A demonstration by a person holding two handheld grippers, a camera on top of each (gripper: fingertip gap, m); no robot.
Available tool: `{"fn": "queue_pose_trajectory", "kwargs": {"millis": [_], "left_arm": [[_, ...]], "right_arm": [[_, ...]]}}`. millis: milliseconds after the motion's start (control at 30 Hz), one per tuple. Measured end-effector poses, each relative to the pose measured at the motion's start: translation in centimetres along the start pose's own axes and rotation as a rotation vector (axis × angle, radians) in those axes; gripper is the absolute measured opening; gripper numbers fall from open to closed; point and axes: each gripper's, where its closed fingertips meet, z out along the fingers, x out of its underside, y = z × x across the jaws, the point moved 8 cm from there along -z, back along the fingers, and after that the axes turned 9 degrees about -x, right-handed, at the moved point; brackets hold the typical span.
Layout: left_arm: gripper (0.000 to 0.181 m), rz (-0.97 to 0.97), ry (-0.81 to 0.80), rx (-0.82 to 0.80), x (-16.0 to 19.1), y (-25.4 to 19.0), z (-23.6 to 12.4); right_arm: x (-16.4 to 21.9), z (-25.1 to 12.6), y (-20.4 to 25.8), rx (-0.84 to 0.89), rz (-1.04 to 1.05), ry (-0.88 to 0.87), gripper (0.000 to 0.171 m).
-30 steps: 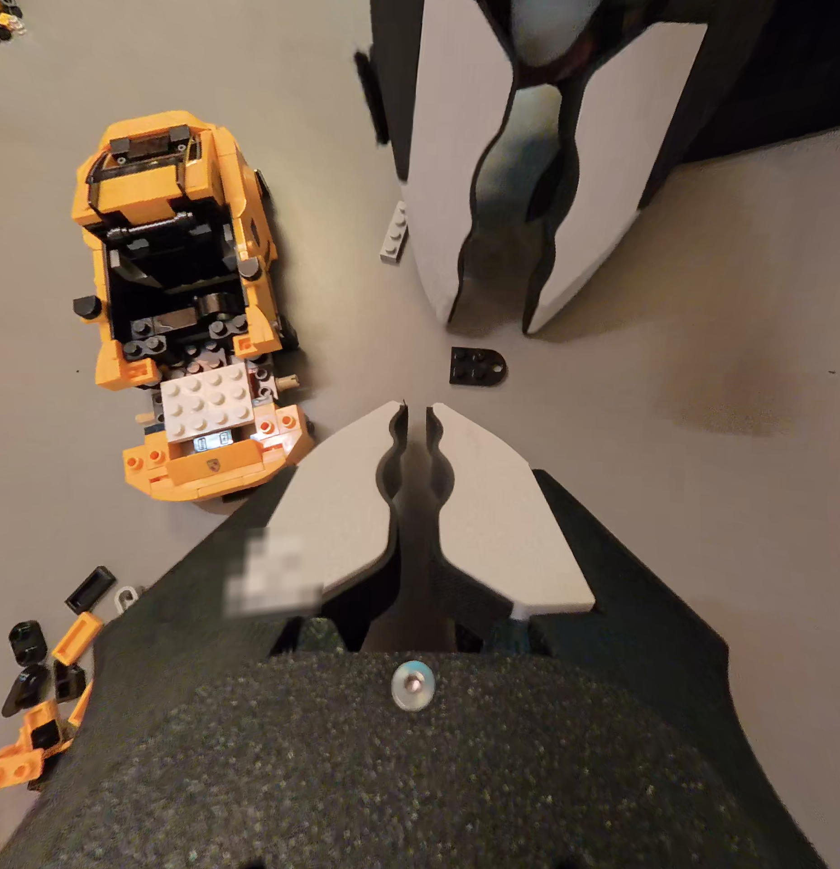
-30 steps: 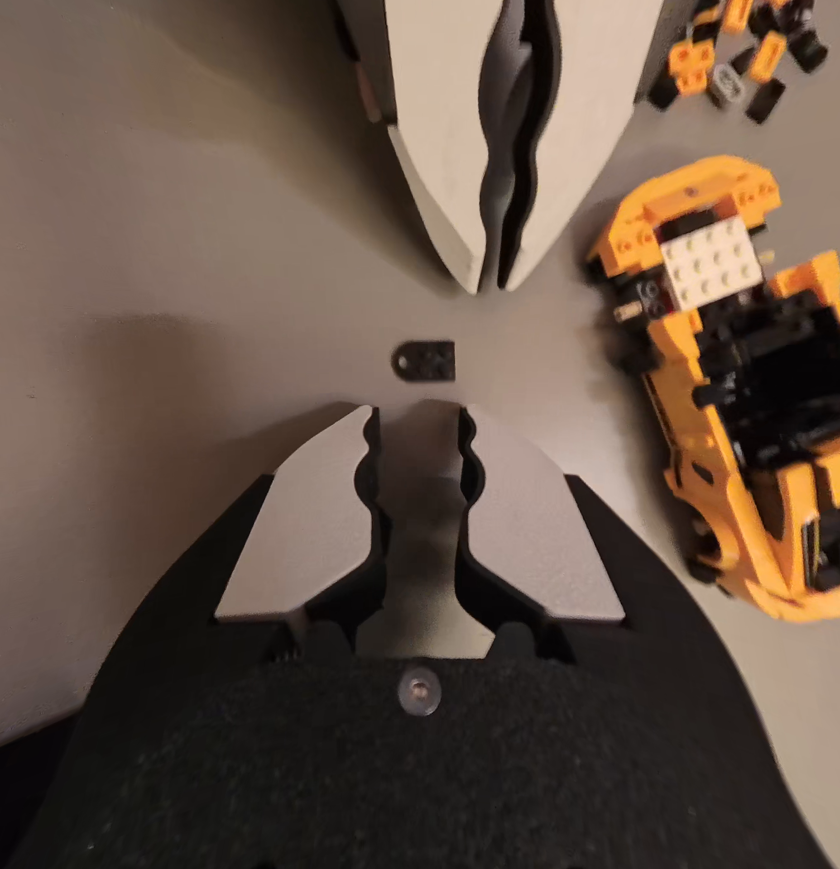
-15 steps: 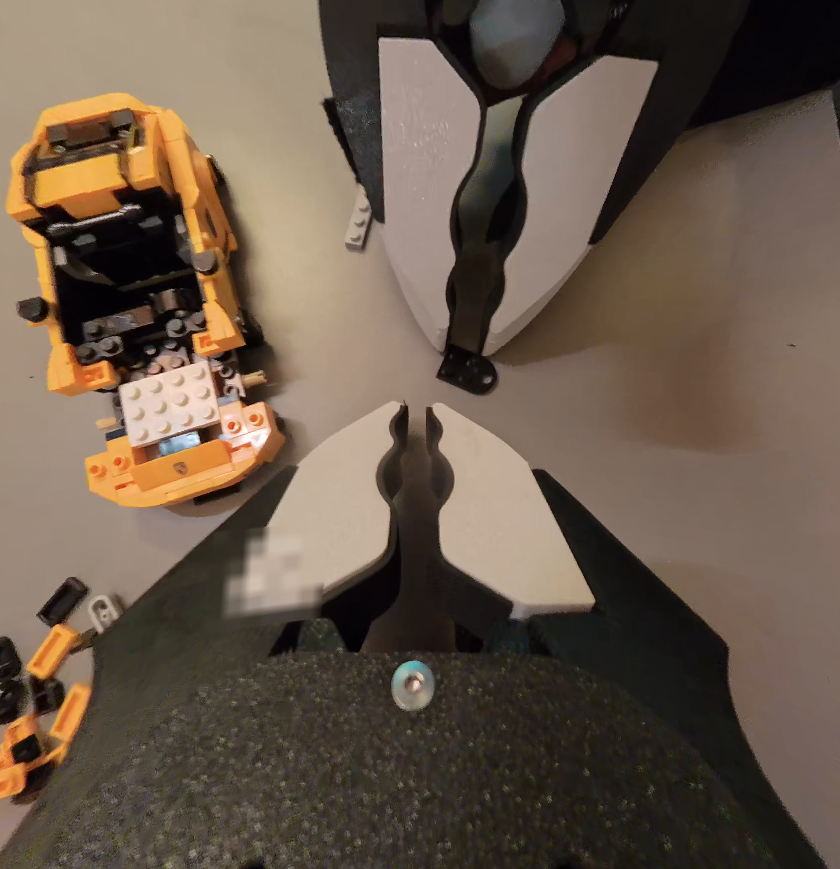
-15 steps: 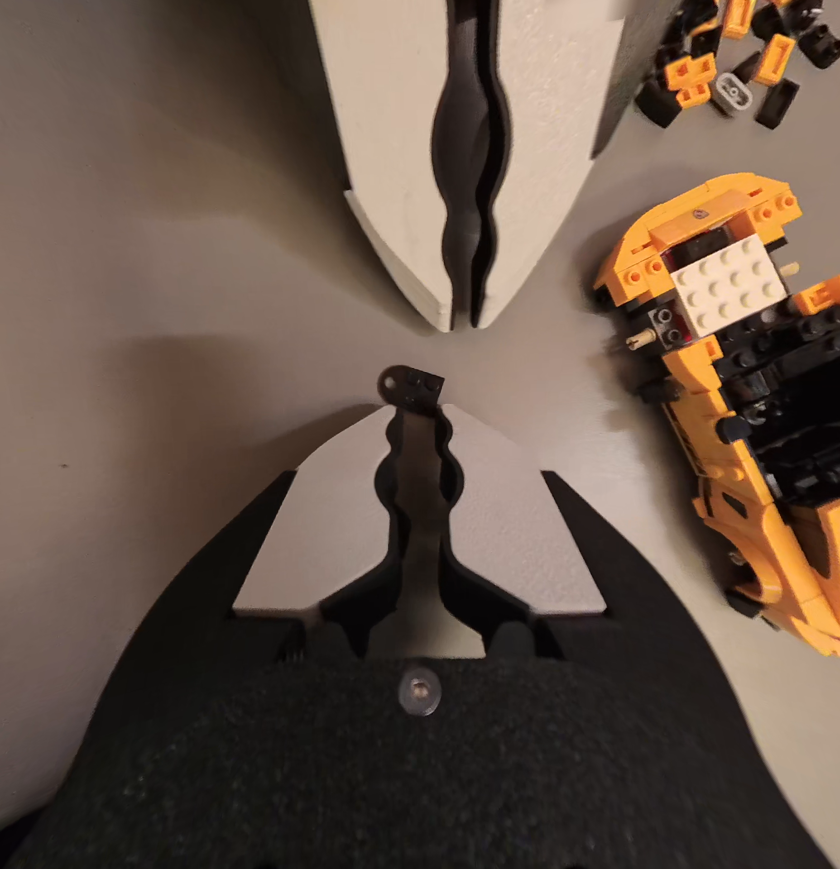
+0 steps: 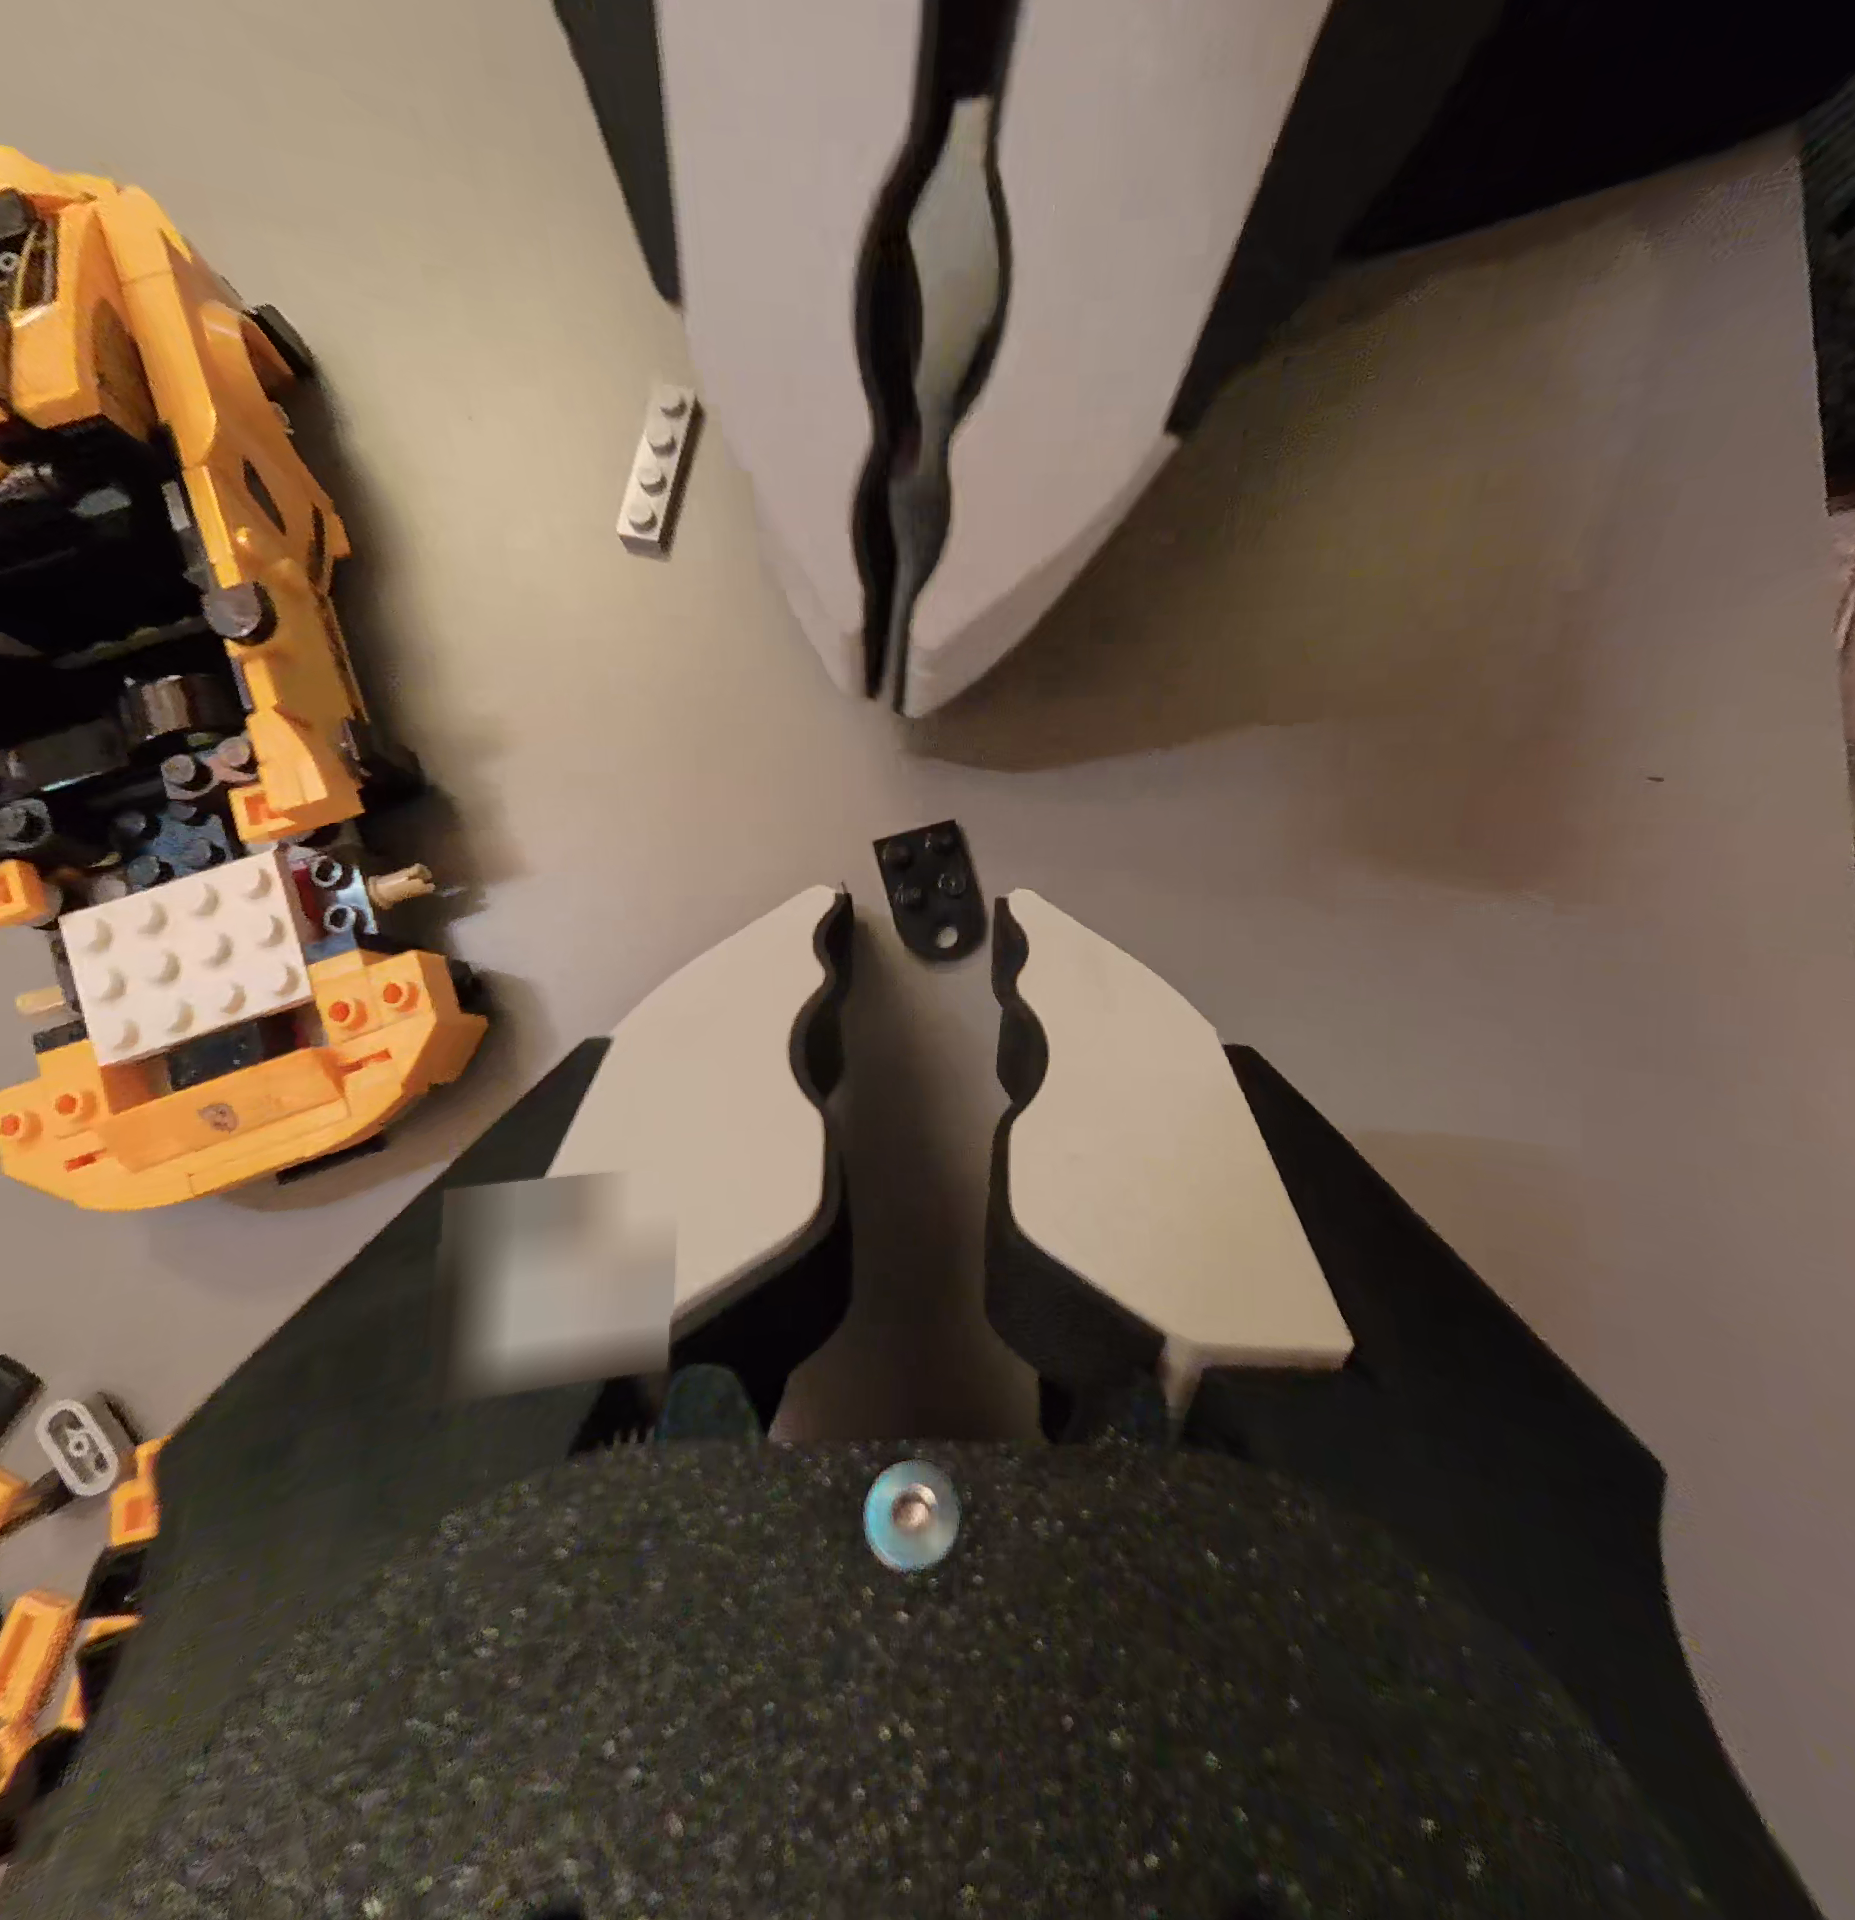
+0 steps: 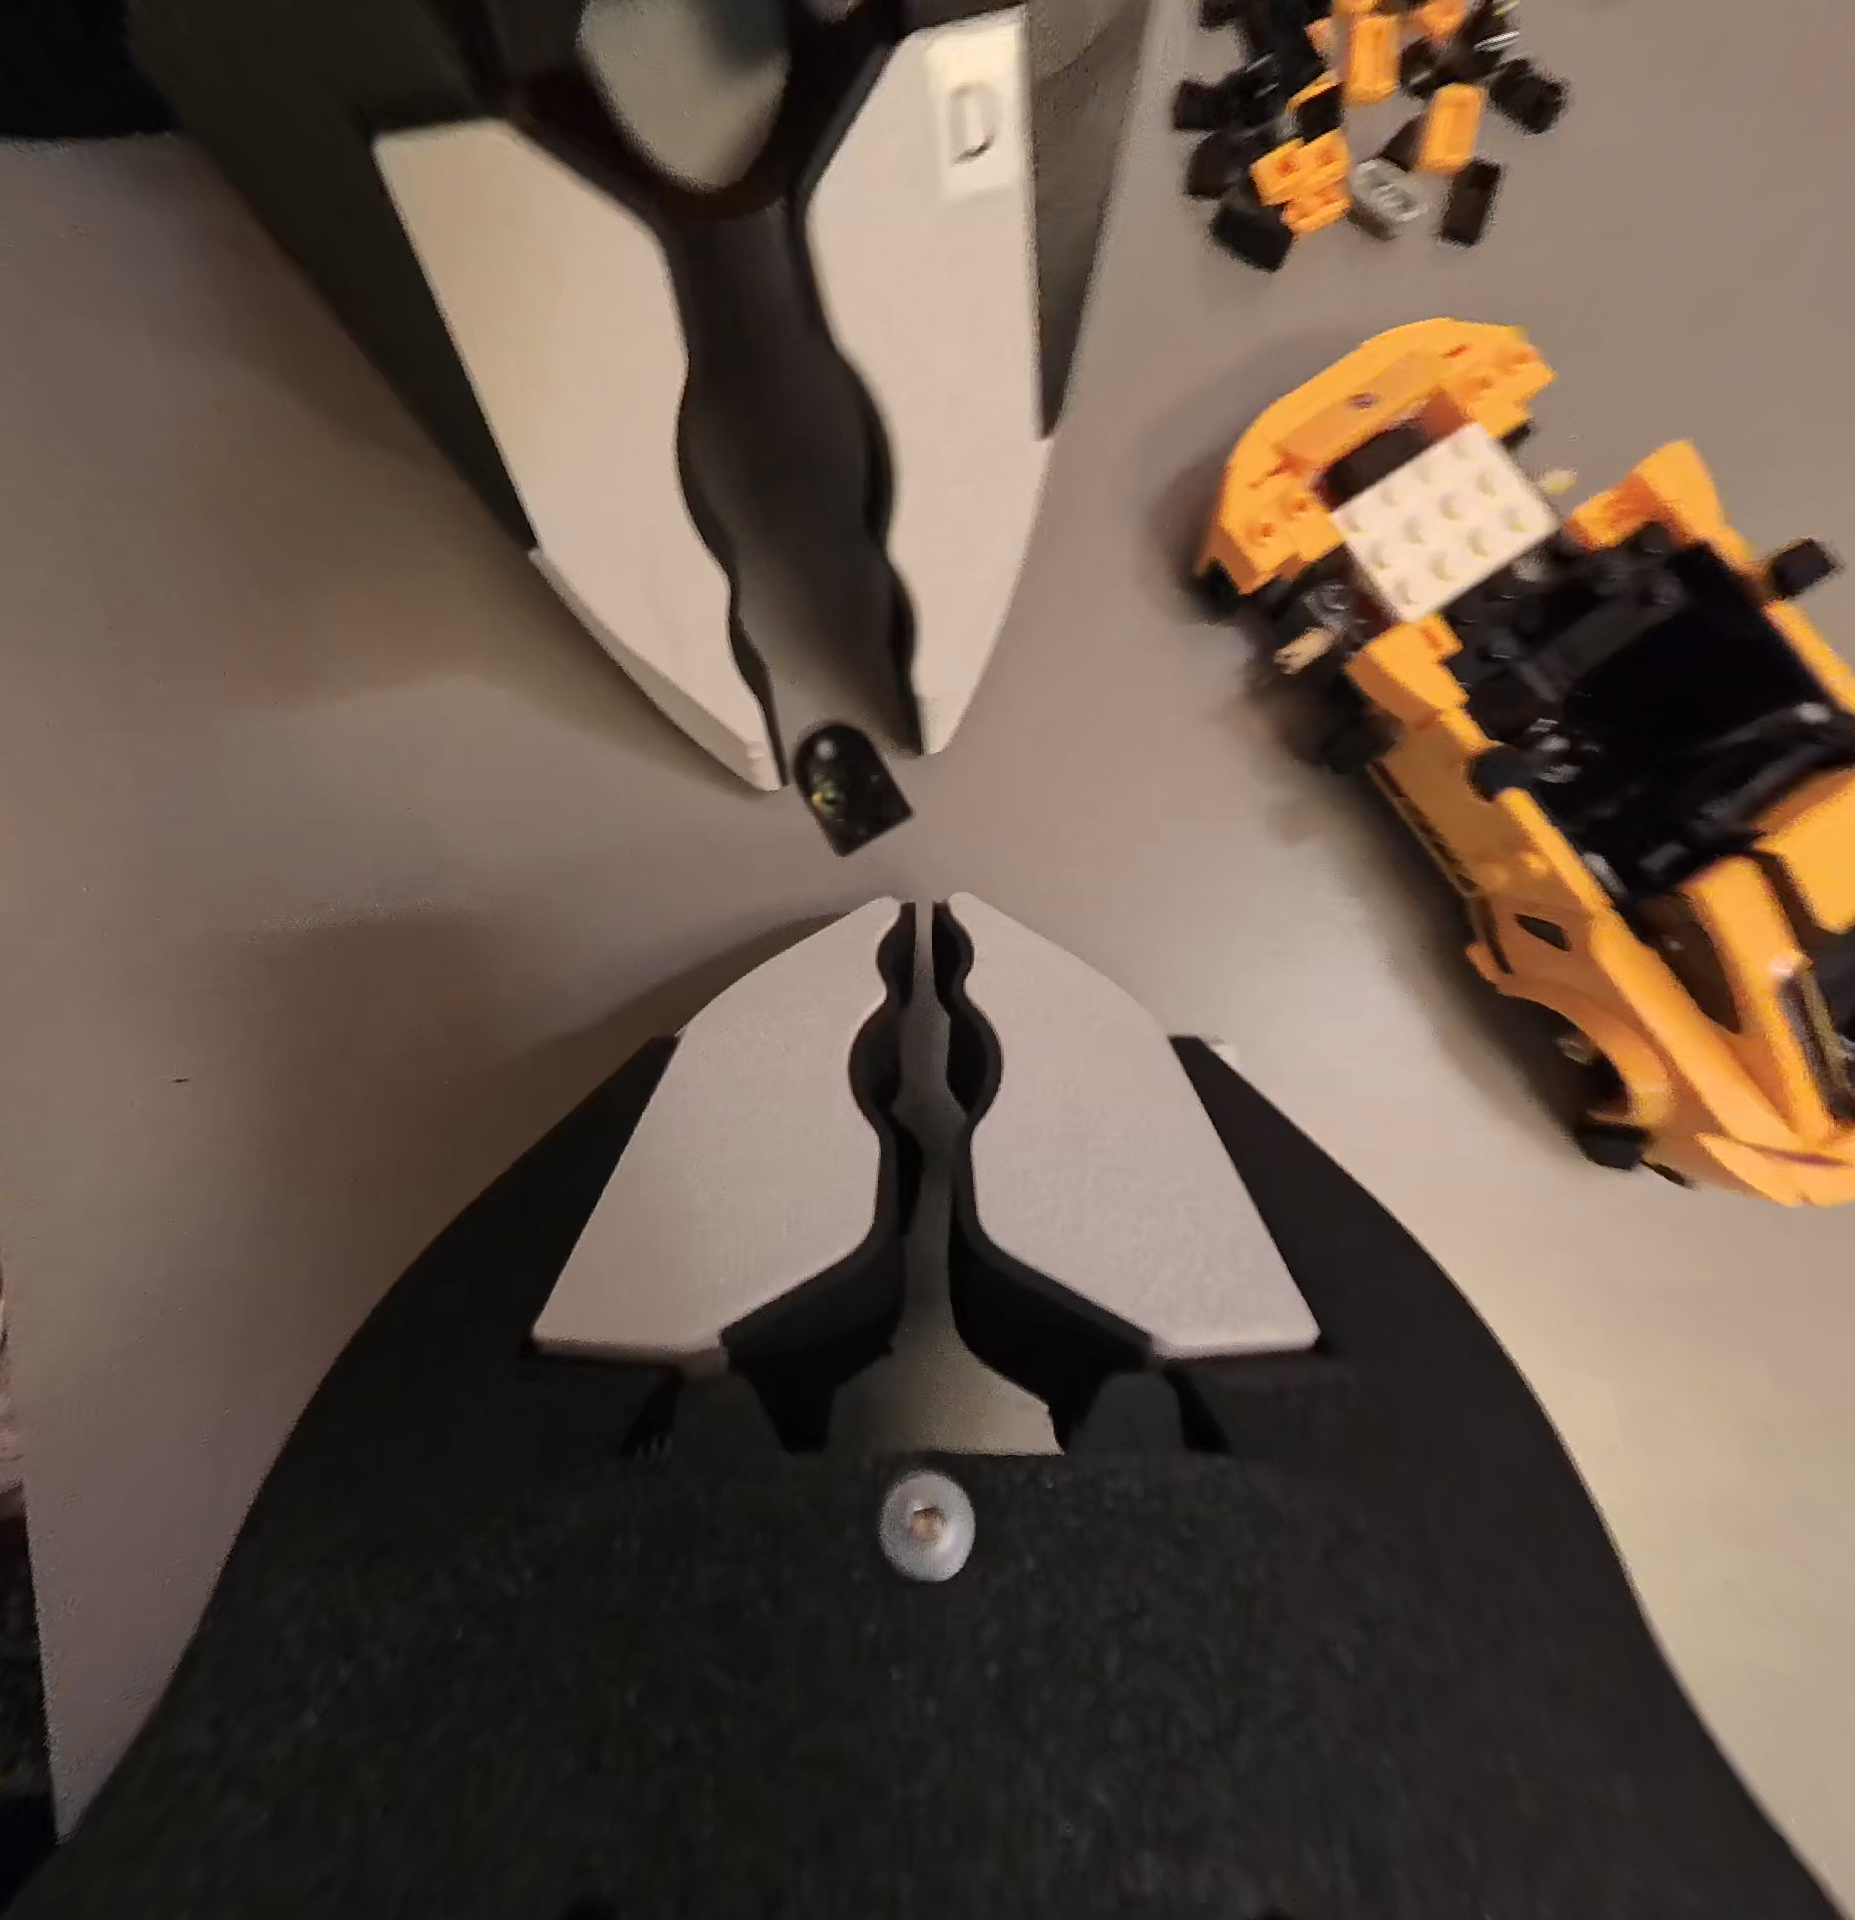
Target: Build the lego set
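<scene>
Left gripper: white fingers spread apart, a small black studded plate with a rounded holed end sitting between the tips. In the left wrist view there's a gap on both sides of the plate, so not clamped. Whether it lies flat on the grey matte tabletop or rests against a fingertip is hard to tell; the right wrist view is blurred there.

Right gripper: fingers drawn together, only a thin slit between the tips, nothing in them. It points at the left gripper from the opposite side, tips near the plate but apart from it.

Half-built orange and black brick sports car lies on the table off to one side, white studded plate on top near one end. Thin grey four-stud strip lies just beside the right gripper. Pile of loose orange and black small bricks sits beyond the car.
</scene>
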Motion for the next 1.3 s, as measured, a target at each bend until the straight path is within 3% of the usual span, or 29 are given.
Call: {"fn": "queue_pose_trajectory", "kwargs": {"millis": [333, 533, 667, 767, 933, 1000, 1300], "left_arm": [[0.016, 0.000, -0.015, -0.059, -0.6, 0.2, 0.3], [0.016, -0.066, -0.182, -0.040, -0.7, 2.7, -3.0], [0.016, -0.157, -0.238, -0.071, -0.1, 5.7, -5.3], [0.016, -0.195, -0.230, -0.087, 0.3, 7.6, -5.9], [0.016, -0.167, -0.161, -0.097, 0.0, 9.7, -5.6], [0.016, -0.144, -0.144, -0.094, -0.3, 10.2, -5.4], [0.016, -0.100, -0.128, -0.065, -0.4, 9.7, -4.9]], "right_arm": [[1.0, -3.8, -3.5, 0.190, 0.067, -0.179, 0.007], [2.3, -5.9, -7.8, 0.227, -0.090, -0.155, 0.048], [2.4, -5.6, -11.8, 0.162, -0.126, -0.033, 0.081], [1.6, -4.7, -14.1, 0.065, -0.136, 0.013, 0.092], [0.7, -2.6, -15.0, -0.115, -0.186, 0.050, 0.089], [0.5, -2.3, -15.1, -0.099, -0.216, 0.049, 0.083], [0.7, -2.3, -12.6, -0.058, -0.158, 0.084, 0.082]]}}
